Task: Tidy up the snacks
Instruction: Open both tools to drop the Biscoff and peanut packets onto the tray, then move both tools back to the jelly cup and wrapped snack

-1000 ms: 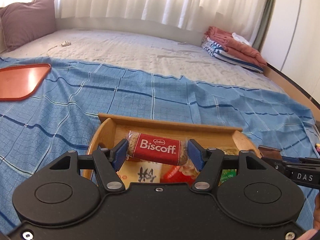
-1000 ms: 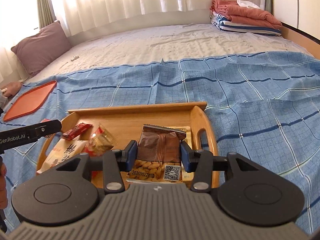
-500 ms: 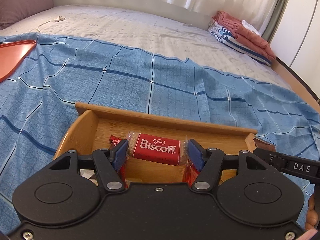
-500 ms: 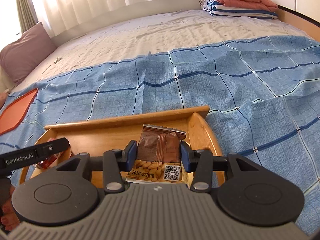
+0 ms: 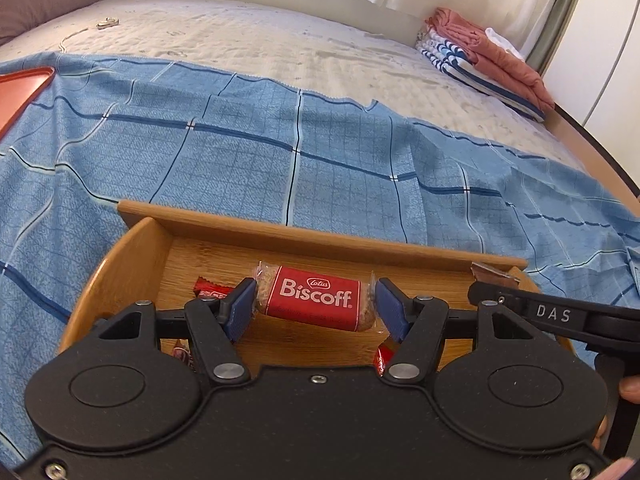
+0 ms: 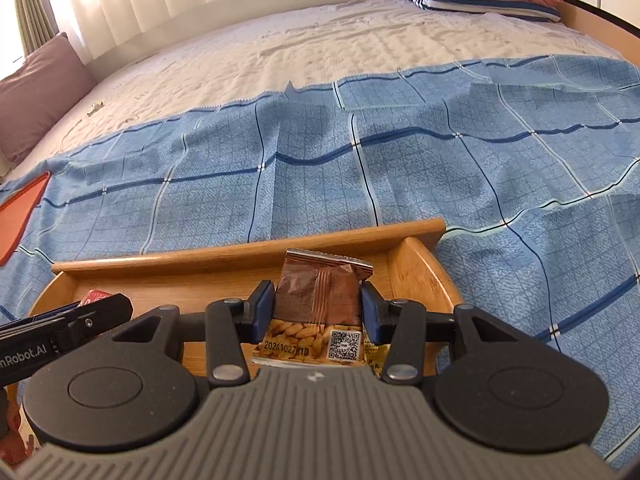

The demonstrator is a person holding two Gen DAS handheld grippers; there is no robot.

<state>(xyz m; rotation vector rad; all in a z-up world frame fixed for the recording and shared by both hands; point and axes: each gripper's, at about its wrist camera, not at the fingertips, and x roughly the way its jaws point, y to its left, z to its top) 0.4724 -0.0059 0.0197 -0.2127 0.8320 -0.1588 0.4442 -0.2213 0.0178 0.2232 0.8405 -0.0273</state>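
Note:
My left gripper (image 5: 314, 304) is shut on a red Biscoff biscuit pack (image 5: 316, 300), held crosswise just above the floor of the wooden tray (image 5: 320, 240). A small red wrapped snack (image 5: 210, 289) lies in the tray behind the left finger. My right gripper (image 6: 318, 308) is shut on a brown peanut packet (image 6: 320, 296), upright over the right end of the same wooden tray (image 6: 248, 250). The right gripper's finger shows at the tray's right end in the left wrist view, and the left gripper's black finger (image 6: 80, 320) shows at the tray's left in the right wrist view.
The tray rests on a blue checked cloth (image 5: 300, 152) spread over a bed. An orange tray (image 5: 20, 88) lies at the far left. Folded towels (image 5: 488, 56) are stacked at the back right, and a purple pillow (image 6: 36, 92) sits at the back left.
Both grippers have moved forward and down toward the tray's far end, still holding their packs. The snacks seen below them earlier are now mostly hidden under the grippers.

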